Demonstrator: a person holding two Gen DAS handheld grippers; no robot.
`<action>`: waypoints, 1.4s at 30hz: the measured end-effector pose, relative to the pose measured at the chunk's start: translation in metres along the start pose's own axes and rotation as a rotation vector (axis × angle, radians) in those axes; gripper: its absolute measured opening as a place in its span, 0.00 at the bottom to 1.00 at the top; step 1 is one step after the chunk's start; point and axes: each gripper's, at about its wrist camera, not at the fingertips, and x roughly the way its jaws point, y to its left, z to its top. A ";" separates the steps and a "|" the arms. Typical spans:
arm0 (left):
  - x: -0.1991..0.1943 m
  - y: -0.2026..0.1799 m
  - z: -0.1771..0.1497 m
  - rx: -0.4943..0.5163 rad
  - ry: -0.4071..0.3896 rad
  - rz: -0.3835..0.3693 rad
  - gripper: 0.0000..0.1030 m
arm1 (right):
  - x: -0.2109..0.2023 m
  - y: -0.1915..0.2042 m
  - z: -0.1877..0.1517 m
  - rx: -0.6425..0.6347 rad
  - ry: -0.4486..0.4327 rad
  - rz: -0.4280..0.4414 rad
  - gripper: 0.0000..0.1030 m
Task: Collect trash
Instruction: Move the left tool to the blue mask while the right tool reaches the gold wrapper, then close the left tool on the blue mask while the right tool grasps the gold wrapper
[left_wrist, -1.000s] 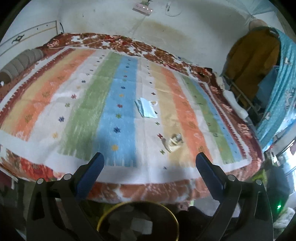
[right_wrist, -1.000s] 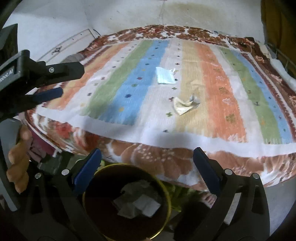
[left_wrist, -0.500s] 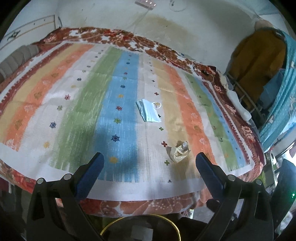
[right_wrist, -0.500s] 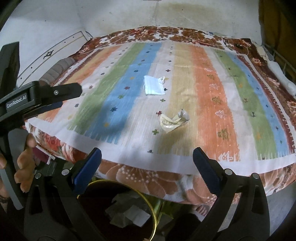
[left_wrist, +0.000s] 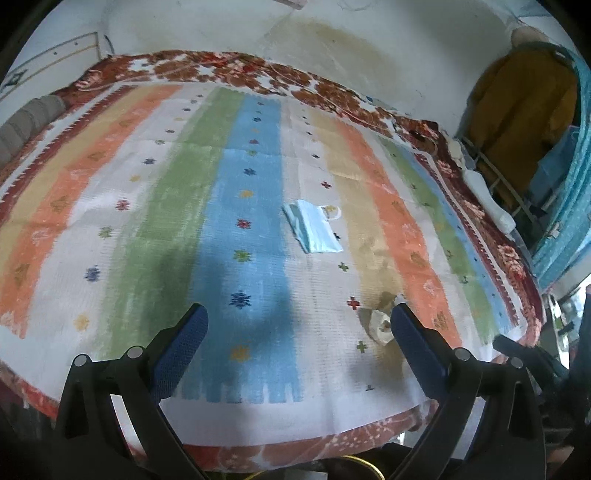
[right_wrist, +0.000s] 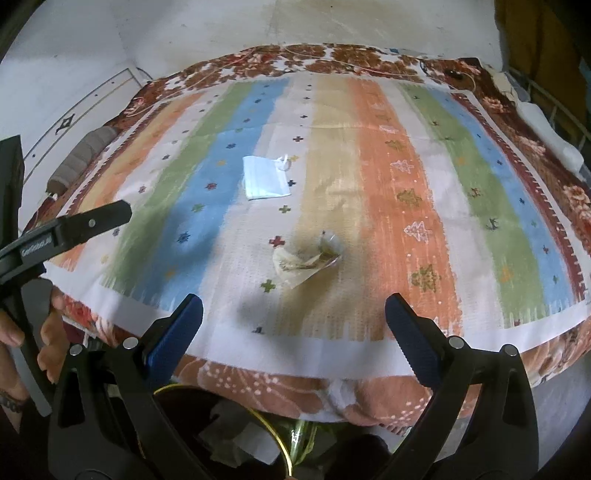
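A light blue face mask (left_wrist: 314, 229) (right_wrist: 265, 178) lies flat near the middle of the striped bedspread (left_wrist: 155, 206) (right_wrist: 424, 177). A crumpled beige wrapper (left_wrist: 376, 321) (right_wrist: 304, 260) lies nearer the front edge. My left gripper (left_wrist: 297, 325) is open and empty above the near part of the bed, its right finger just beside the wrapper. My right gripper (right_wrist: 293, 314) is open and empty over the front edge, the wrapper a short way ahead between its fingers. A gold-rimmed dark bin (right_wrist: 258, 435) with paper scraps sits below the bed edge.
The left gripper's body (right_wrist: 66, 229) and the hand holding it show at the left of the right wrist view. A grey bolster (left_wrist: 26, 122) lies at the bed's far left. Hanging yellow and teal cloth (left_wrist: 524, 110) and a metal rack stand to the right. A stained white wall is behind.
Both grippers have moved up and forward from over the bin towards the bed. The wrapper and mask now appear closer. Both grippers stayed open.
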 end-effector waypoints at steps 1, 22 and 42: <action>0.003 -0.001 0.001 0.008 0.003 0.000 0.94 | 0.002 -0.002 0.003 0.008 -0.002 0.002 0.91; 0.076 0.019 0.053 -0.021 0.097 -0.039 0.93 | 0.072 -0.032 0.039 0.071 0.090 -0.002 0.79; 0.189 0.020 0.068 -0.097 0.163 -0.106 0.64 | 0.137 -0.033 0.045 0.066 0.213 0.044 0.34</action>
